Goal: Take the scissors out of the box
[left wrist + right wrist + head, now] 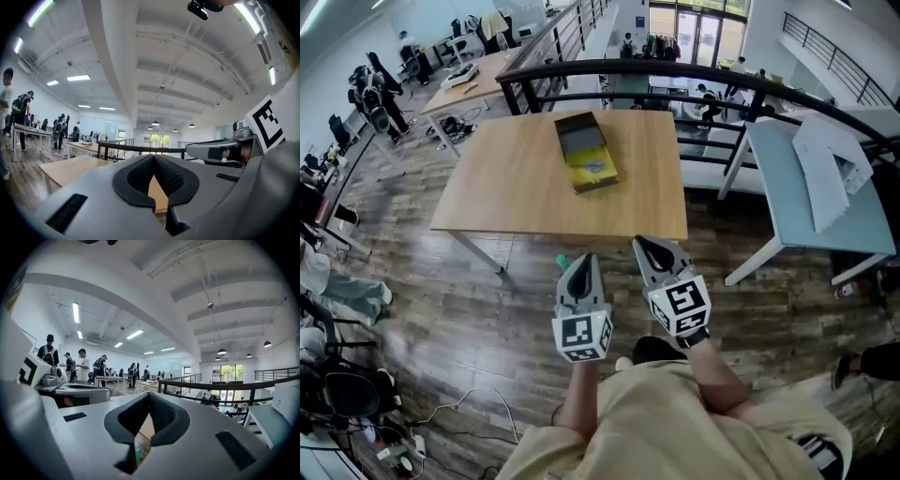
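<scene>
A flat box, dark grey at its far part and yellow at its near part, lies on the wooden table towards the far side. I cannot make out the scissors in any view. My left gripper and right gripper hang side by side in the air in front of the table's near edge, both pointing level towards it. Neither touches anything. In the left gripper view the left gripper has its pads together with nothing between them. The right gripper looks the same in its own view.
A black railing runs behind the table. At the right stands a blue-grey table with a white folded board on it. Cables and a chair lie at the lower left. People stand at desks far left.
</scene>
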Motion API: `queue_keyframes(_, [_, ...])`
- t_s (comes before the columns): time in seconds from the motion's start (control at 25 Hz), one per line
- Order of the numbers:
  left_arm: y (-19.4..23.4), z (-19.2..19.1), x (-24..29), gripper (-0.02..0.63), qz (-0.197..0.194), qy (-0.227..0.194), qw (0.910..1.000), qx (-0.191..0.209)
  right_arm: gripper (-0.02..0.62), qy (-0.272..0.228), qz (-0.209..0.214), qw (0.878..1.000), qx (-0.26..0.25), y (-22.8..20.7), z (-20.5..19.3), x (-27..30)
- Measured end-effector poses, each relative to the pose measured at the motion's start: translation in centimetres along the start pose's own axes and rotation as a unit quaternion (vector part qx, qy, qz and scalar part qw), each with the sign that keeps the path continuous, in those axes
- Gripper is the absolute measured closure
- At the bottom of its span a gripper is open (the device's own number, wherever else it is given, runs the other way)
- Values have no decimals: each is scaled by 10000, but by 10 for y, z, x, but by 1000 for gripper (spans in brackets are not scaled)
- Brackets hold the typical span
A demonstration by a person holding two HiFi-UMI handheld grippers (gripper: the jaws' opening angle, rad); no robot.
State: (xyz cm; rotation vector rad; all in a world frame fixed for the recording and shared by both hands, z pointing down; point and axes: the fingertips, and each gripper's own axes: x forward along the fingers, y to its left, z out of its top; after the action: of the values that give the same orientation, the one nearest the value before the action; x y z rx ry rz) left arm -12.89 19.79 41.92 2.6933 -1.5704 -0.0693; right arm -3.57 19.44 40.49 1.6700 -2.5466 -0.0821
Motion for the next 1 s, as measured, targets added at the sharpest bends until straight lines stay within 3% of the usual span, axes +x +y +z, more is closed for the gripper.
queue_keyframes(0.44, [23,-16,17,594,32,97,9999,-117,581,260,200,9992,238,2,-25,37])
queue_keyframes(0.76, [42,-16,59,594,141,184,9997,-126,581,277,82,9993,220,-30,-29,84])
queue_keyframes(1.0, [57,-4,109,593,214,202,9996,53,581,278,374,9985,295,-58,-25,142])
